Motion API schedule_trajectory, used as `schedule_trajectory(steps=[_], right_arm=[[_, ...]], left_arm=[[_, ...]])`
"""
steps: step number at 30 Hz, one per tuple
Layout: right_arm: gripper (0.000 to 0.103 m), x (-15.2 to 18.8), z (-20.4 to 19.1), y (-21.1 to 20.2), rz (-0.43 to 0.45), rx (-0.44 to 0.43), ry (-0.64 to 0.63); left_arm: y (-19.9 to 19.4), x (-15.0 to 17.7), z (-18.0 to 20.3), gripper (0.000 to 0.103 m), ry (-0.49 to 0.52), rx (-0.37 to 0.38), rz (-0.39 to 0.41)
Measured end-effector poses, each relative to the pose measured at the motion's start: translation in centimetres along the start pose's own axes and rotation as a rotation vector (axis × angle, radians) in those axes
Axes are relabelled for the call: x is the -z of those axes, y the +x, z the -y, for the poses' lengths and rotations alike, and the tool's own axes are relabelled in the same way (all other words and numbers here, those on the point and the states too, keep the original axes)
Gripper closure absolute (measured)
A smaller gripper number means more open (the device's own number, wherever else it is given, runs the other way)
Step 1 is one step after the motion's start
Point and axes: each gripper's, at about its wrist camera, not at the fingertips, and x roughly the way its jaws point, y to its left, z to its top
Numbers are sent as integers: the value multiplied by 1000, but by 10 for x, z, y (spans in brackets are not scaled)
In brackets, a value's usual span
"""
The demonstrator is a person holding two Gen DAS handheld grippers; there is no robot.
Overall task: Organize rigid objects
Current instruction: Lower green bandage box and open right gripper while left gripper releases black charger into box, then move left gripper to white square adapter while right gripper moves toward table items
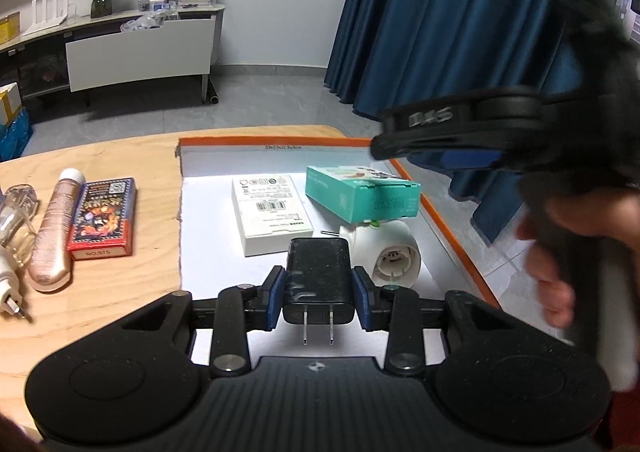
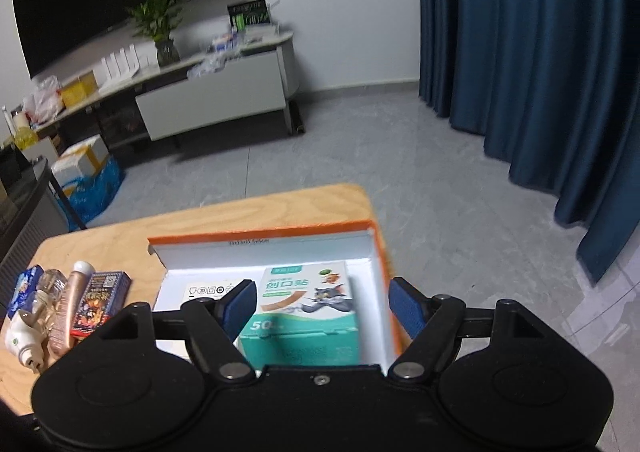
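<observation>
left tongs (image 1: 319,294): clamped on black charger (image 1: 319,272), held over orange-rimmed box (image 1: 448,208) | right tongs (image 2: 322,308): wide, nothing gripped, teal plaster box (image 2: 304,312) lies between its pads inside the box

Inside the orange-rimmed box (image 1: 448,212) lie three things: one white carton (image 1: 272,212), one teal plaster box (image 1: 362,192) and one white round plug-in device (image 1: 386,252). One black charger (image 1: 318,272) hangs over the box. Left of the box, on the worktop (image 1: 120,156), are one card pack (image 1: 104,218), one pinkish tube (image 1: 54,228) and one clear bottle (image 1: 16,216).
</observation>
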Motion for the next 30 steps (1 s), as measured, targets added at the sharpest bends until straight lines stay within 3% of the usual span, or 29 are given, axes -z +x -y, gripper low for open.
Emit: schedule_trajectory(steps=[5, 12, 14, 20, 30], right_arm=[[15, 10, 0, -28, 29, 8, -20], [14, 23, -8, -50, 38, 17, -28], [13, 28, -11, -53, 30, 20, -20], [9, 42, -24, -62, 3, 20, -49], [7, 54, -55, -80, -3, -34, -68]], left_arm=[[14, 0, 4, 66, 11, -14, -13], [3, -3, 0, 50, -4, -47, -17], [-4, -4, -3, 36, -17, -59, -28], [-30, -5, -16, 12, -53, -119, -29], [-68, 3, -47, 2, -108, -197, -16]])
